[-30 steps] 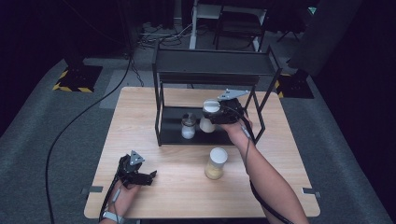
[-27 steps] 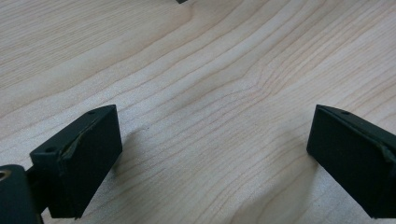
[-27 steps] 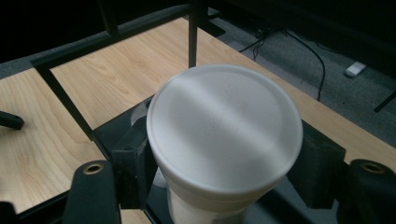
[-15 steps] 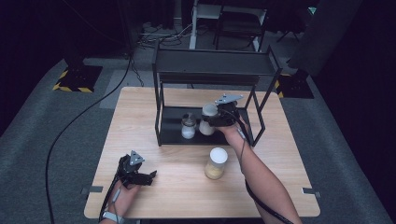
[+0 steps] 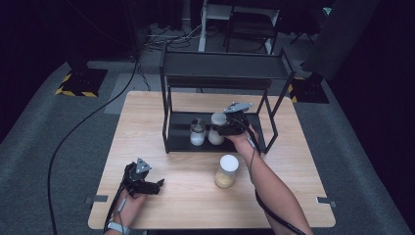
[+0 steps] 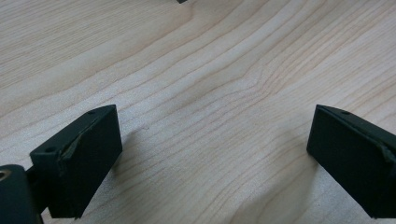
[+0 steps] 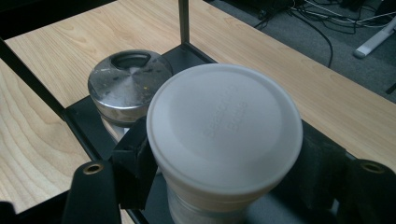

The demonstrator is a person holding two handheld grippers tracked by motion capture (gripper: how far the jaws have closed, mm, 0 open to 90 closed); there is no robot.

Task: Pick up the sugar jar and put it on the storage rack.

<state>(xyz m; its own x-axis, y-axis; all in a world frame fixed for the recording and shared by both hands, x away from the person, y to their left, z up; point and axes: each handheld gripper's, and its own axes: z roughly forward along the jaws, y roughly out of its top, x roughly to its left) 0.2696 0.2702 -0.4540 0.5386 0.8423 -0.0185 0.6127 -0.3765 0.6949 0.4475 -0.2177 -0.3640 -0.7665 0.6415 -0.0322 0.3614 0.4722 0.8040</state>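
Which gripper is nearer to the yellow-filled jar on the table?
Right. The right gripper holds a white-lidded jar on the rack just behind the yellow-filled jar; the left gripper rests farther left.

We see a lab or recording studio: a lone wooden worktop (image 5: pixel 147 112) on grey carpet (image 5: pixel 58 127) amid dark surroundings, loose cables (image 5: pixel 166 39) at the upper middle, and hazard-striped stand bases (image 5: pixel 80 81) at upper left and right.

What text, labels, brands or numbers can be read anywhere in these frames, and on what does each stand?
"Seasoning Bottle": faint embossed lettering on the white plastic lid of the jar held in the right gripper; the first word is fairly legible, the second is soft and uncertain.
No other text: the metal-lidded glass shaker, the white-lidded jar of yellow powder and the black wire shelf rack show none.
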